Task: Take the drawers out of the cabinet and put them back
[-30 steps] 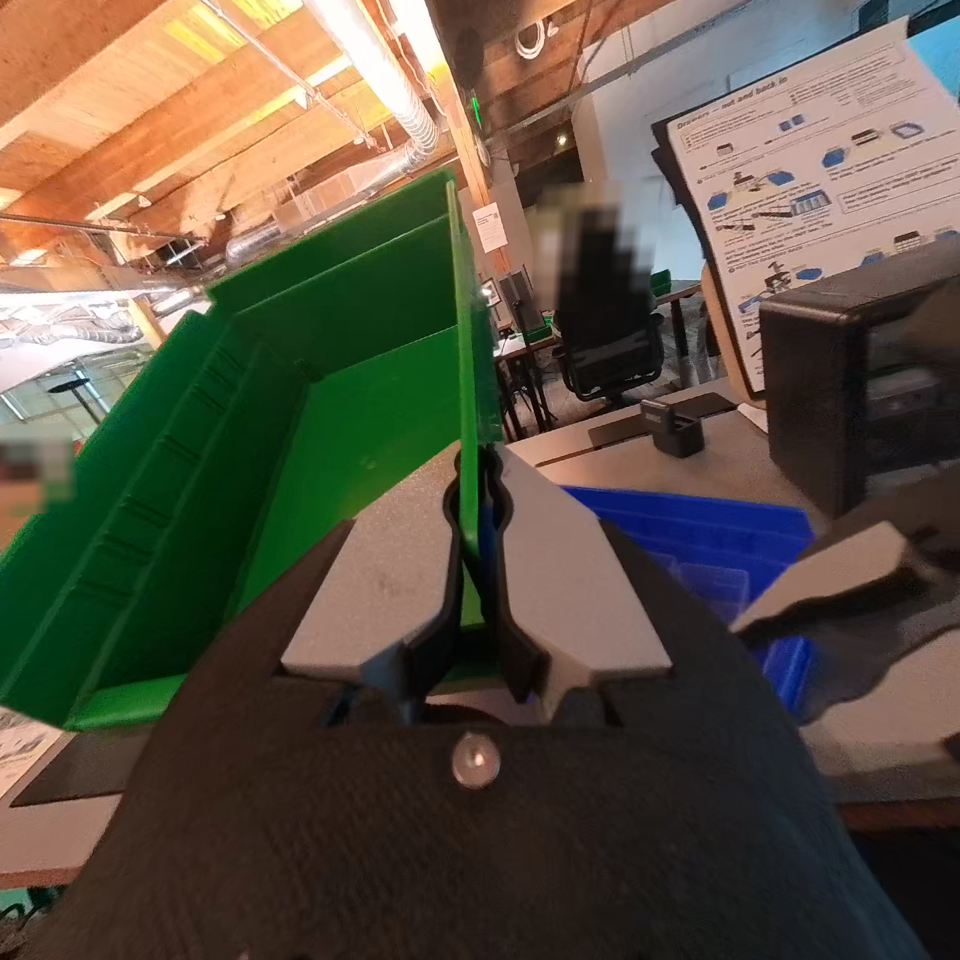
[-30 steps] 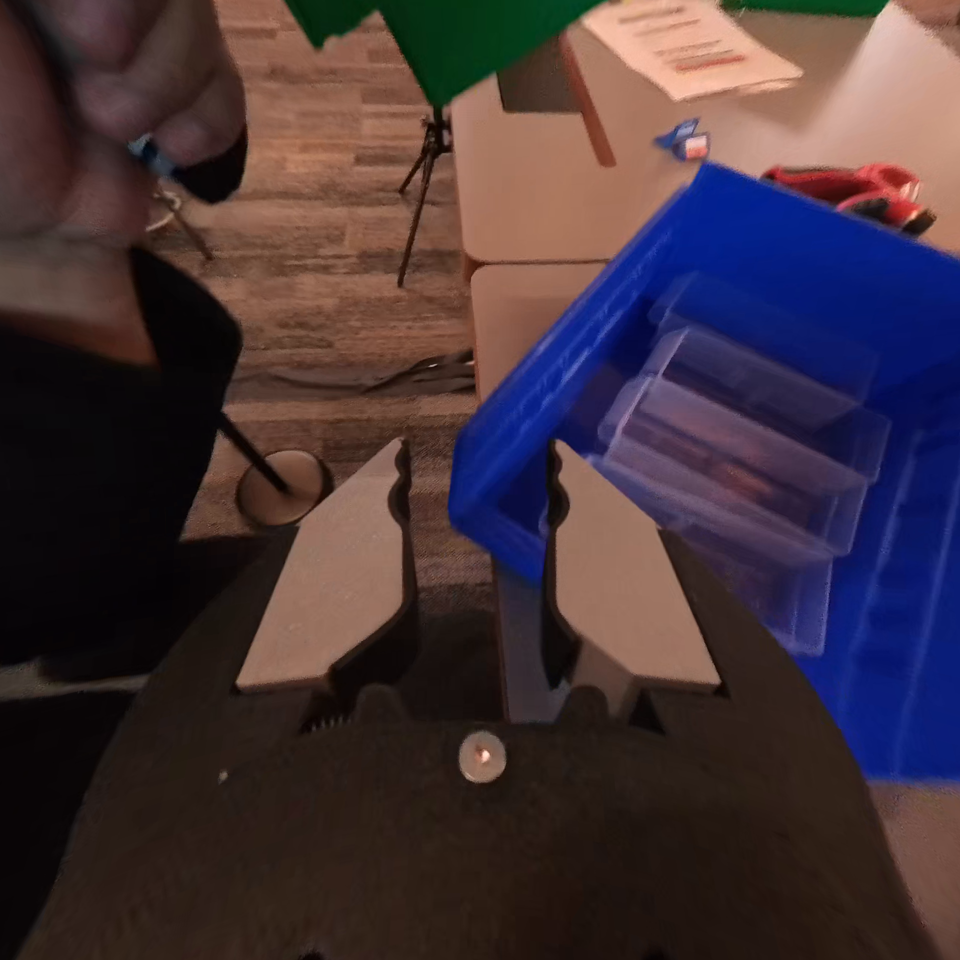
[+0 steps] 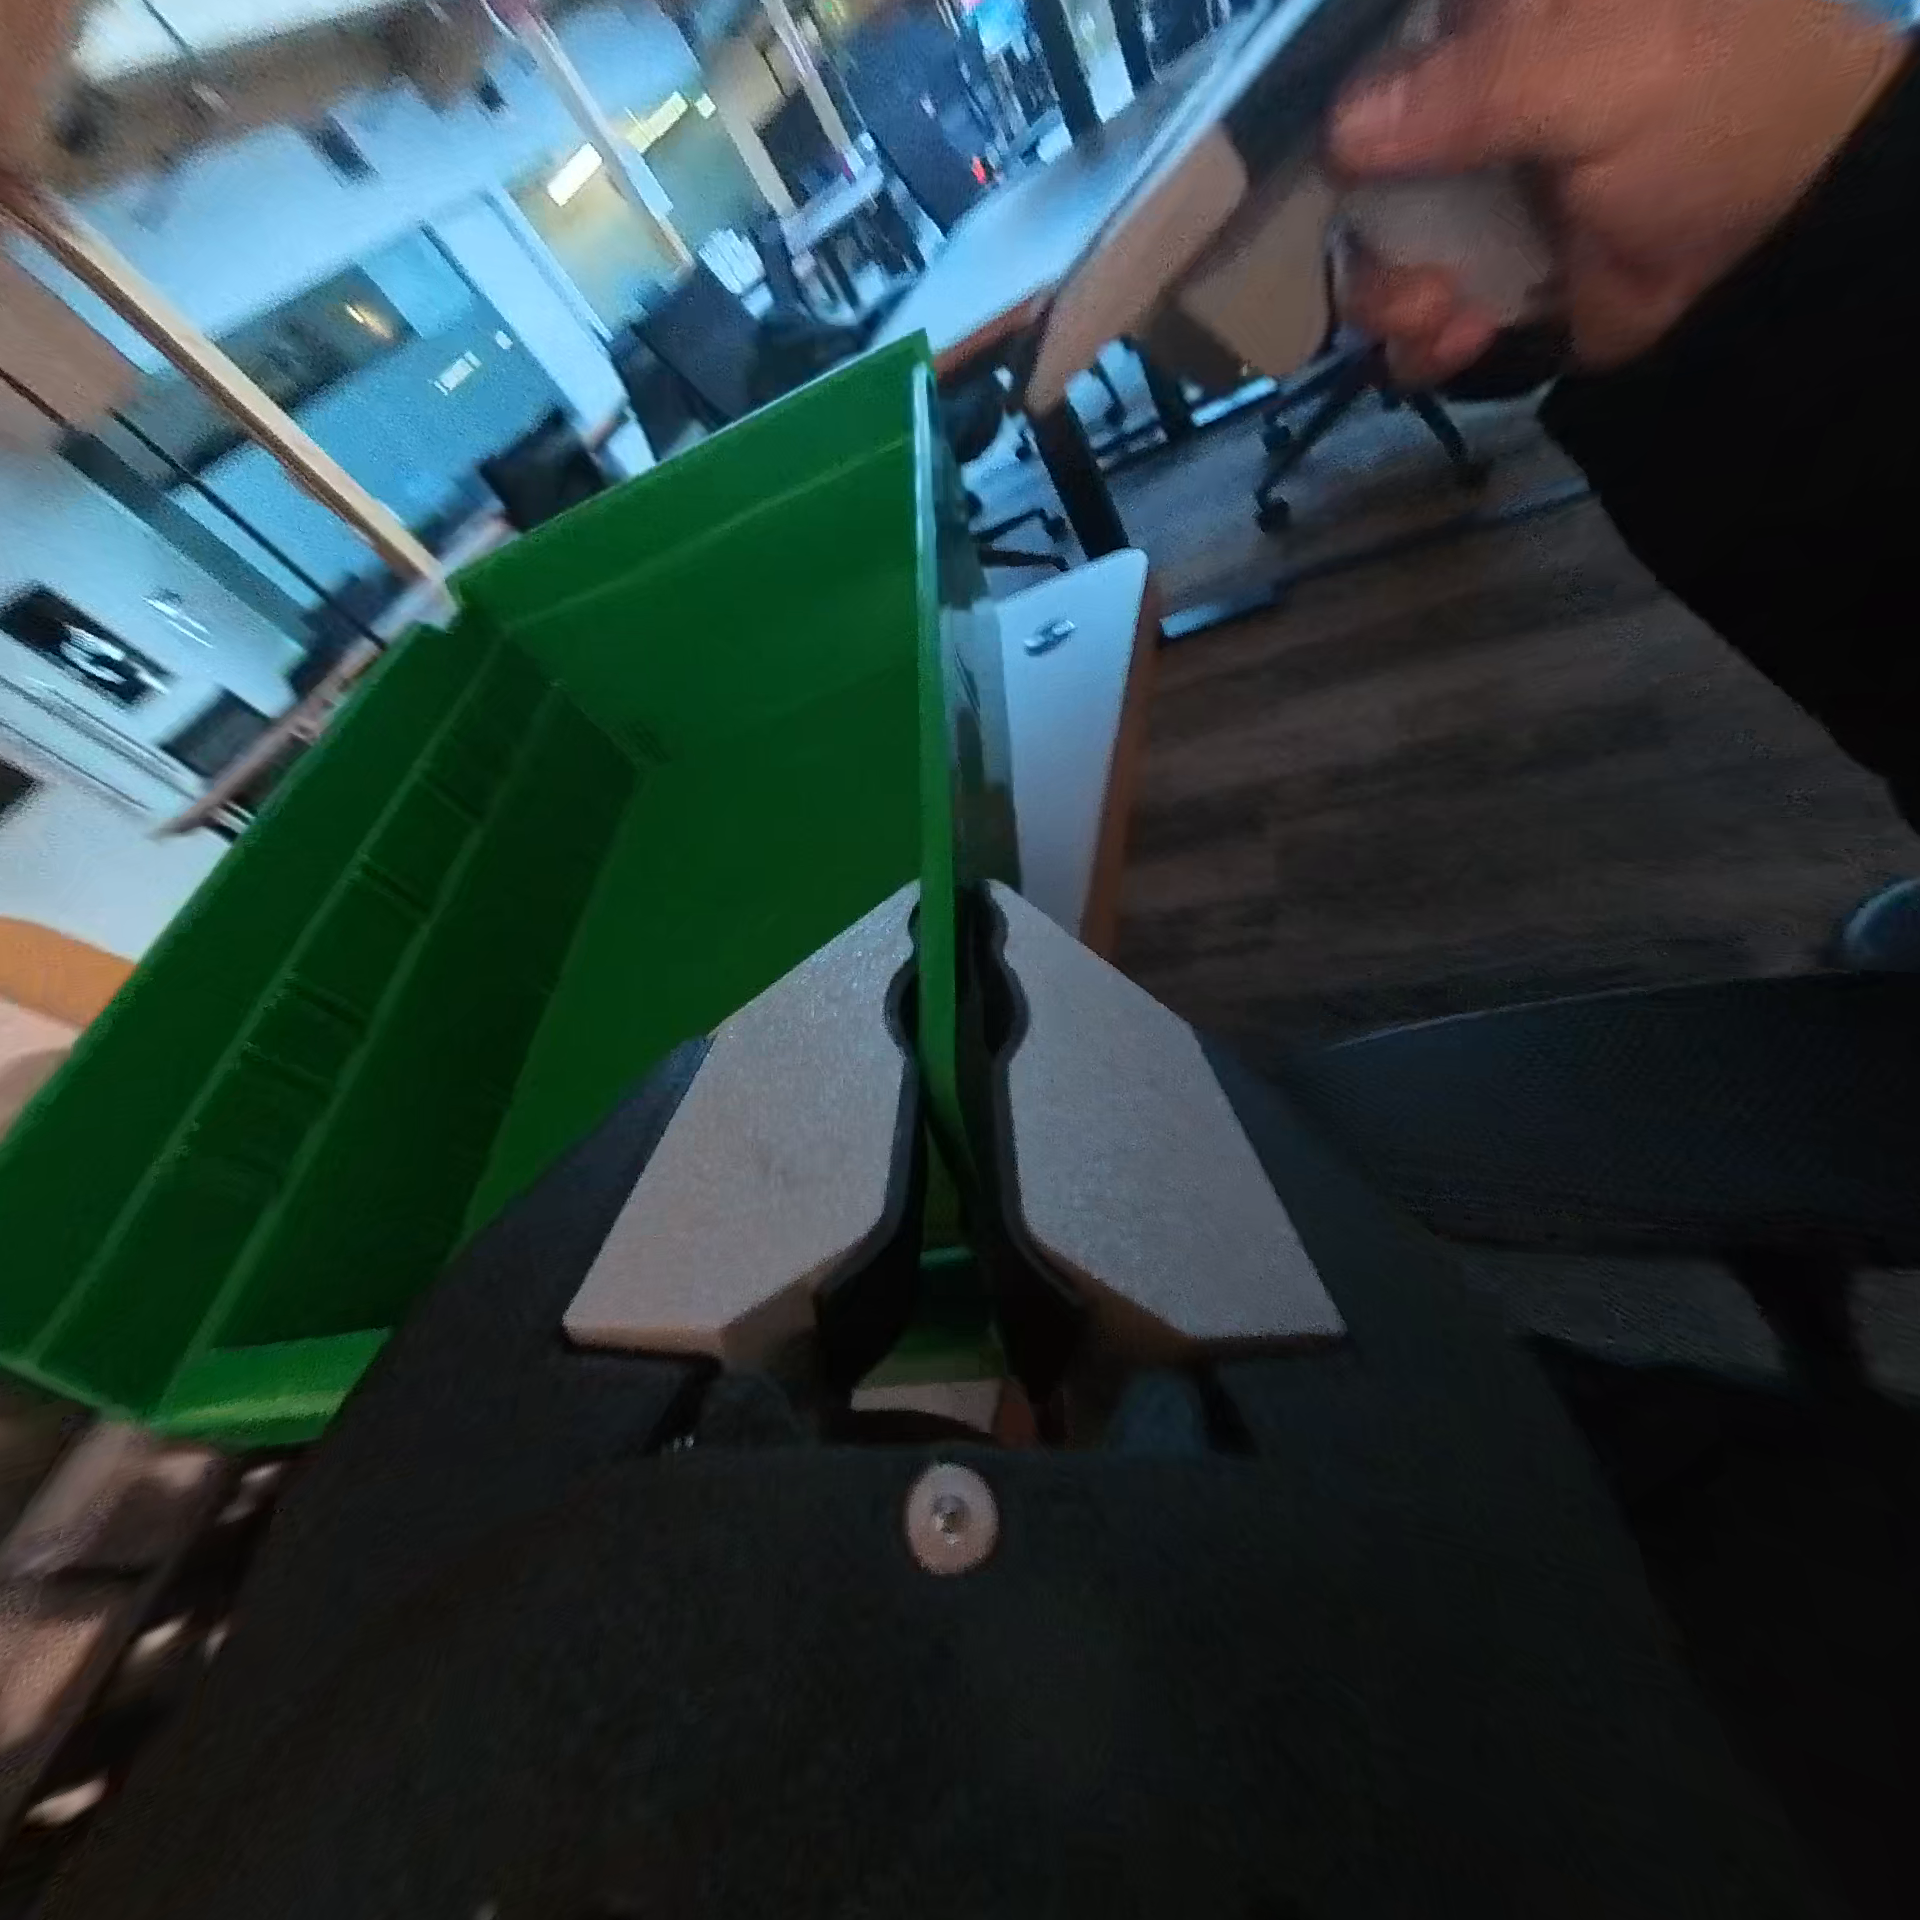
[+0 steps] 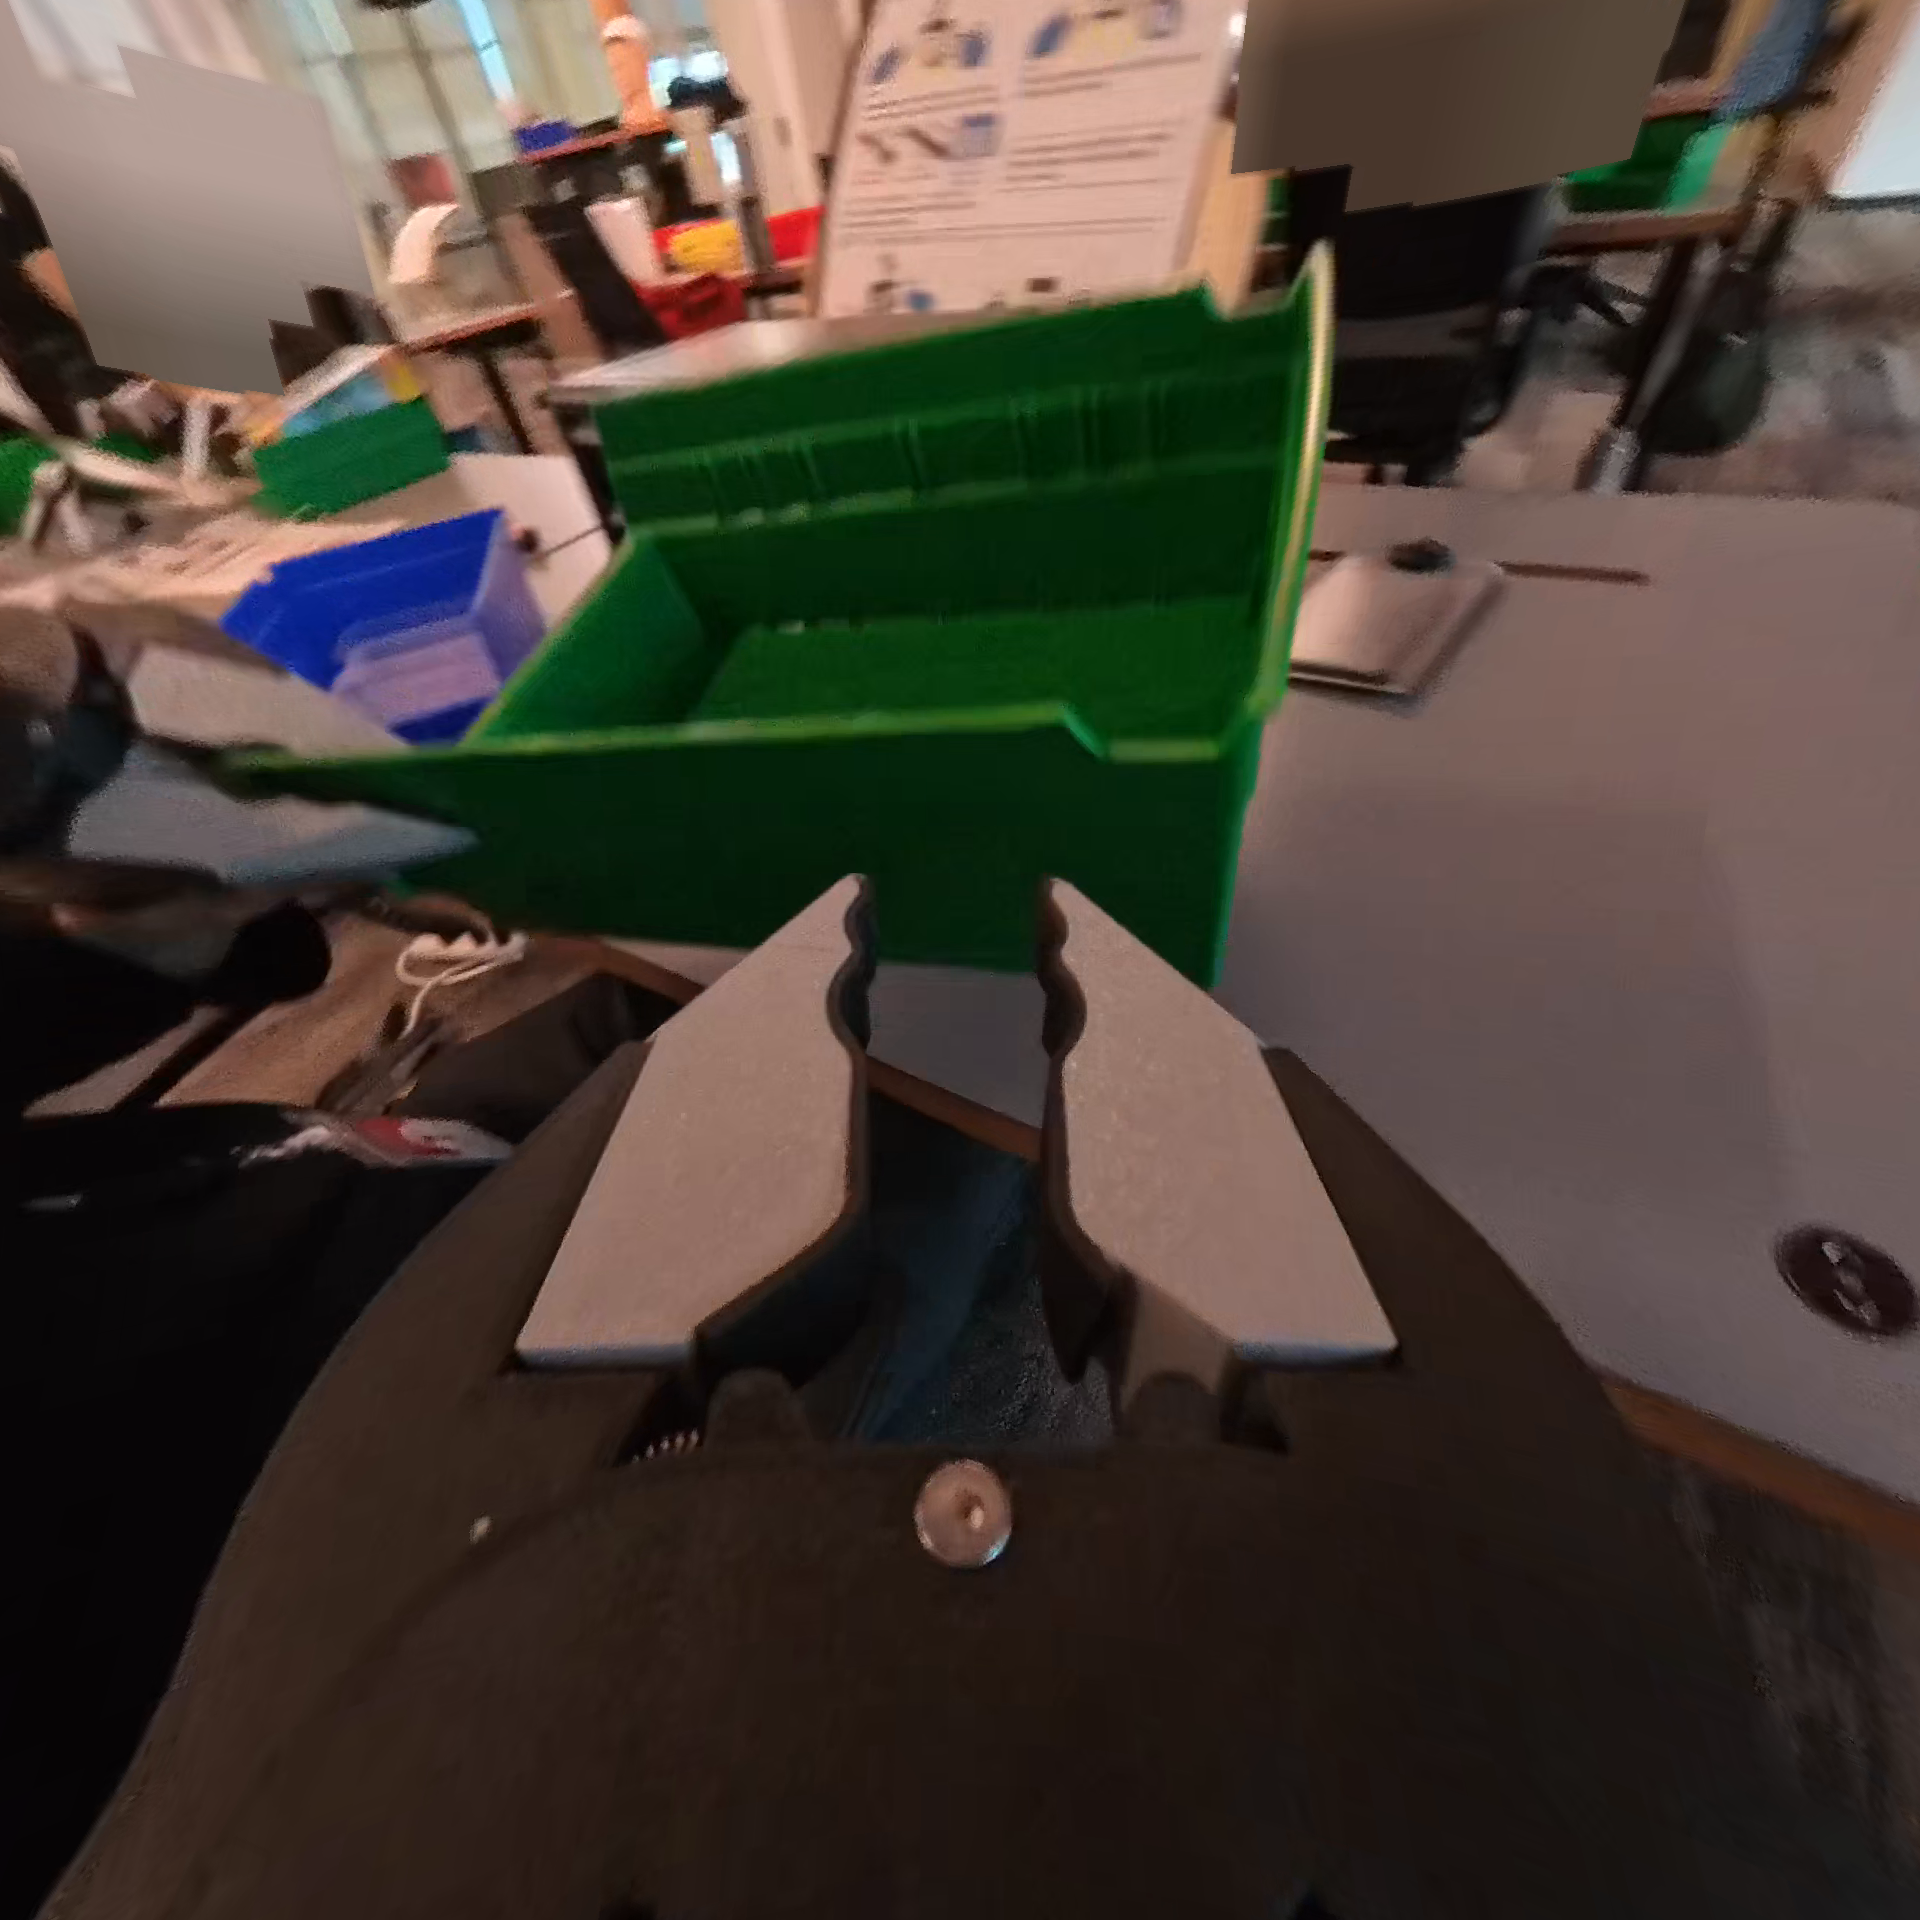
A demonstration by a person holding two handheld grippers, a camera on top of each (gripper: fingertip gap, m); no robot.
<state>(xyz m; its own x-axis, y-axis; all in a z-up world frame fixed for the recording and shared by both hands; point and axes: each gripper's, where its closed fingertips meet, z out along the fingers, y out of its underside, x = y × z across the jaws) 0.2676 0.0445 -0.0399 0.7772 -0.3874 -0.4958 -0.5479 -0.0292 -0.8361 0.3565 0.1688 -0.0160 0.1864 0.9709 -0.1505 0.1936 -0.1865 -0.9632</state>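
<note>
- Green drawer [image 3: 644, 831] is out of any cabinet and up in the air, empty inside, ribbed slots along one long wall.
- Left gripper [image 3: 951, 914] is clenched on the drawer's thin end wall — one grey finger inside the drawer, the other outside, wall pinched between them.
- From the right wrist view the same green drawer [image 4: 935, 665] sits above the near edge of the grey table [image 4: 1558, 831]; can't tell if its base touches the tabletop, the frame is blurred.
- Left gripper [image 4: 312, 769] shows there at the drawer's left end, gripping it.
- Right gripper [image 4: 954, 925] is released, fingers spread with a clear gap, holding nothing — tips just below the drawer's near side wall, apart from it.
- Blue bin [image 4: 395, 613] with clear plastic boxes inside sits on the table beyond the drawer's left end.
- Instruction poster [image 4: 1018, 145] stands behind the drawer.
- Person's hand [image 3: 1621, 177] is at the top right of the left wrist view, dark sleeve below it.
</note>
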